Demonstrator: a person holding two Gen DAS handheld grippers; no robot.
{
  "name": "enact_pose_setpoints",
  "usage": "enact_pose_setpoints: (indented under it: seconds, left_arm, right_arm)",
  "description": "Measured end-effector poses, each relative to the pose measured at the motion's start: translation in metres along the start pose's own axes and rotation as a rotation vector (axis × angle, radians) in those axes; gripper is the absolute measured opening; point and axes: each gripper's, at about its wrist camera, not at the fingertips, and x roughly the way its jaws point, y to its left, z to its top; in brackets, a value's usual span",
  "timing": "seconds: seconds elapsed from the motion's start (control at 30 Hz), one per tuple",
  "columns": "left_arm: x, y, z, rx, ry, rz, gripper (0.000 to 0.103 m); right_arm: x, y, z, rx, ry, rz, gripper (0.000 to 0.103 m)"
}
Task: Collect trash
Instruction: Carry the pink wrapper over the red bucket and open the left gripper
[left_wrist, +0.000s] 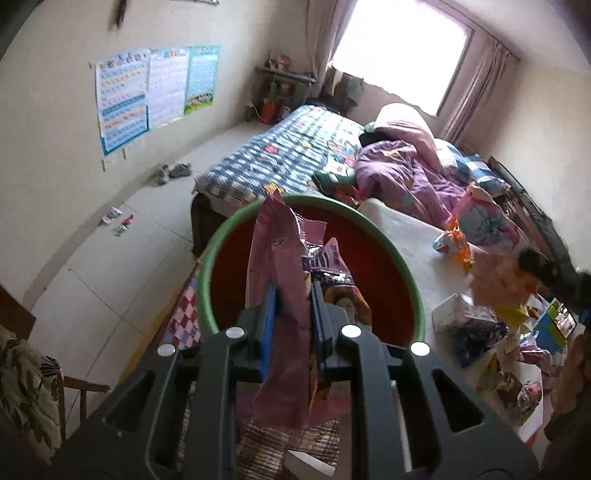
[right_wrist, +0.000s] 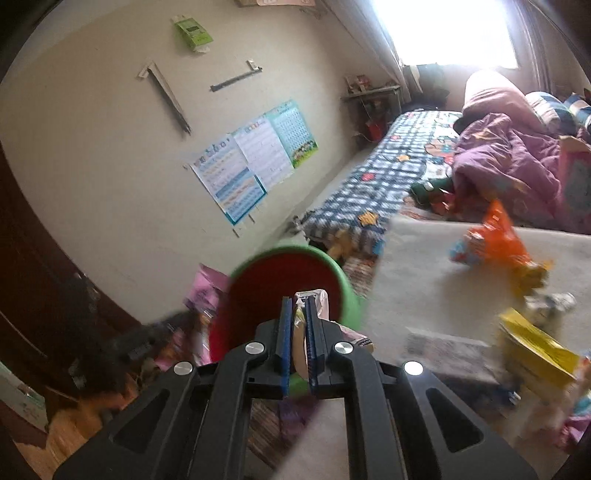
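A red bin with a green rim (left_wrist: 388, 236) stands at the bed's near edge. My left gripper (left_wrist: 293, 291) is shut on a pink snack wrapper (left_wrist: 275, 251) and holds it over the bin's mouth; another printed wrapper (left_wrist: 340, 291) lies inside. In the right wrist view the same bin (right_wrist: 347, 291) is just ahead. My right gripper (right_wrist: 298, 306) is shut on a pale crumpled wrapper (right_wrist: 314, 297) right above the bin's opening. An orange snack bag (right_wrist: 495, 240) lies on the white board (right_wrist: 424, 280); it also shows in the left wrist view (left_wrist: 456, 243).
A bed with a checked blue quilt (left_wrist: 288, 155) and purple duvet (left_wrist: 402, 170) fills the back. More wrappers and a small box (left_wrist: 458, 310) litter the right side, with a yellow packet (right_wrist: 535, 343). Scraps (left_wrist: 118, 221) lie on the floor by the wall.
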Motion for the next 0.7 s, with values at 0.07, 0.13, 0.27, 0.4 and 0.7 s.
enact_pose_setpoints:
  seconds: [0.07,0.13,0.27,0.4,0.7]
  left_arm:
    - [0.012,0.002,0.000,0.004,0.031,-0.005,0.018]
    - [0.024,0.002,-0.001,0.016,0.060,-0.007,0.018]
    - [0.034,0.001,-0.001,0.041,0.088,-0.008,0.018]
    - [0.040,0.004,-0.002,0.049,0.105,-0.013,0.018]
    - [0.055,-0.003,-0.002,0.064,0.129,0.019,0.021]
  right_arm:
    - [0.017,0.002,0.005,0.043,0.010,0.043,0.007]
    - [0.035,0.005,0.006,0.054,0.029,0.042,0.007]
    - [0.055,0.004,0.002,0.113,0.070,0.043,0.019]
    - [0.050,0.002,-0.001,0.127,0.044,0.028,0.043]
    - [0.014,-0.001,-0.029,0.066,0.048,-0.069,0.043]
